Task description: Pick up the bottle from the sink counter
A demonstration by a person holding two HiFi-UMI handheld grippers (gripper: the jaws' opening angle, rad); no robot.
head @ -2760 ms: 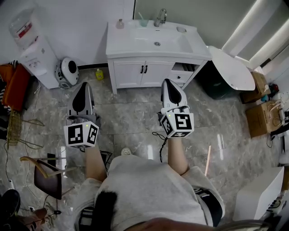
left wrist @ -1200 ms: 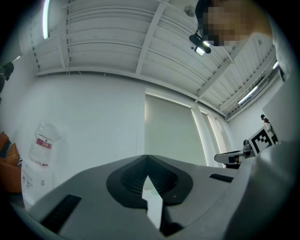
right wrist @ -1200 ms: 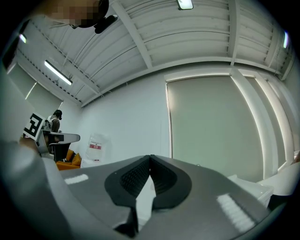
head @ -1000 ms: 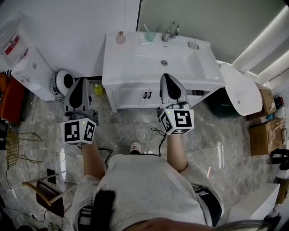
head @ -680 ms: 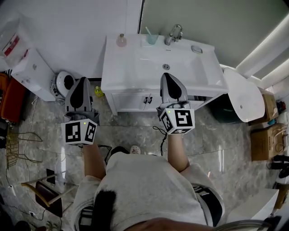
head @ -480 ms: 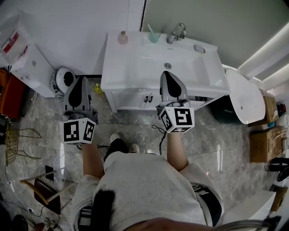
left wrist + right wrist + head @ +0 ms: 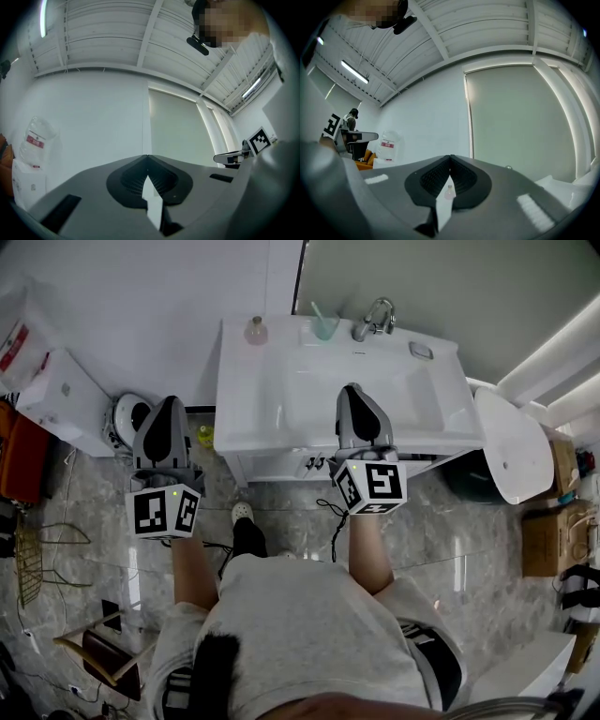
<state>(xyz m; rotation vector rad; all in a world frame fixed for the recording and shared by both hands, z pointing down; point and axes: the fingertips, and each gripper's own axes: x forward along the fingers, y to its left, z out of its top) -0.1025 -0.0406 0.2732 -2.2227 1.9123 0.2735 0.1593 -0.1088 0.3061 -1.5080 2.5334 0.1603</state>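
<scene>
The bottle (image 7: 256, 331) stands upright at the back left corner of the white sink counter (image 7: 272, 418), close to the wall. It is small, with a rounded pale pink body that narrows to a short neck and a light cap. Just to its right is a teal cup (image 7: 324, 328) with a stick leaning in it, and beyond that the metal faucet (image 7: 373, 317) behind the basin.

In the head view the right gripper (image 7: 351, 388) reaches over the front part of the counter, near the basin and well apart from the bottle. Its two jaws are pressed together at the tips with nothing between them. In the right gripper view the bottle (image 7: 449, 192) shows as a tiny pink shape far off, seen through the narrow slit below the closed tips of the right gripper (image 7: 450, 157).

The left gripper (image 7: 169, 401) hangs over the floor to the left of the counter, near a round white appliance (image 7: 127, 418). In the left gripper view the jaws of the left gripper (image 7: 147, 157) also meet at the tips and hold nothing; only wall and ceiling show past them.
</scene>
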